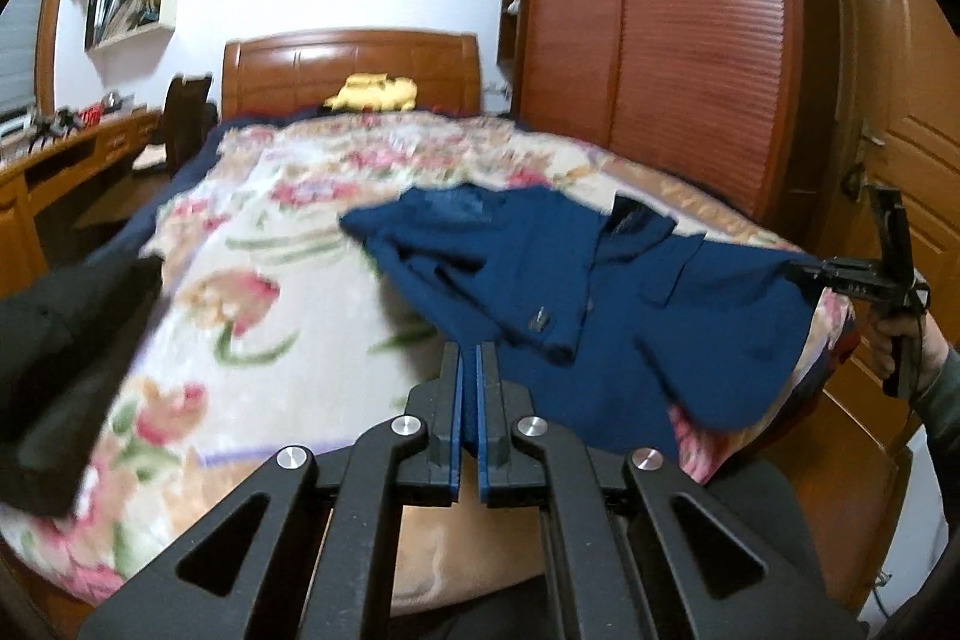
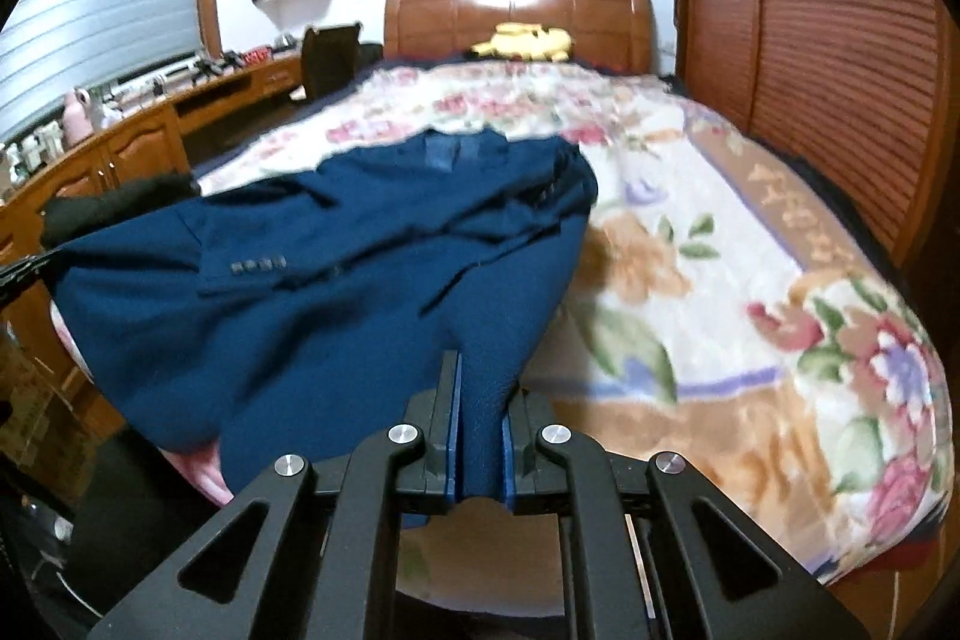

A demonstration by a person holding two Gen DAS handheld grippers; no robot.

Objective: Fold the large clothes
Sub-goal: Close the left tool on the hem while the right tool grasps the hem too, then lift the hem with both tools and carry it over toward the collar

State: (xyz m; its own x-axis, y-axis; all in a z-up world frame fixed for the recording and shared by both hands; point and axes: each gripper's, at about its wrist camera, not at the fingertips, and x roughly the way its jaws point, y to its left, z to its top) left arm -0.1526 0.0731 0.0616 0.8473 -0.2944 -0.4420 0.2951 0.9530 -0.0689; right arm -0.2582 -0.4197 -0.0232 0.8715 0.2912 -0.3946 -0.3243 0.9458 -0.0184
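Observation:
A navy blue suit jacket (image 1: 600, 292) lies crumpled on the near end of the bed, collar toward the headboard; it also shows in the right wrist view (image 2: 336, 280). My left gripper (image 1: 470, 358) has its fingers nearly together with a thin gap; it sits at the jacket's near edge, and no cloth shows between the pads. My right gripper (image 2: 480, 400) is shut on a fold of the jacket's hem. It also shows at the far right of the left wrist view (image 1: 804, 271), pinching the jacket's edge.
The bed carries a floral blanket (image 2: 720, 280) with a wooden headboard (image 2: 516, 16) and a yellow item (image 2: 522, 40) at its far end. A black garment (image 1: 54, 364) lies at the bed's left. A wooden desk (image 2: 150, 130) stands left, a wardrobe (image 1: 660, 28) right.

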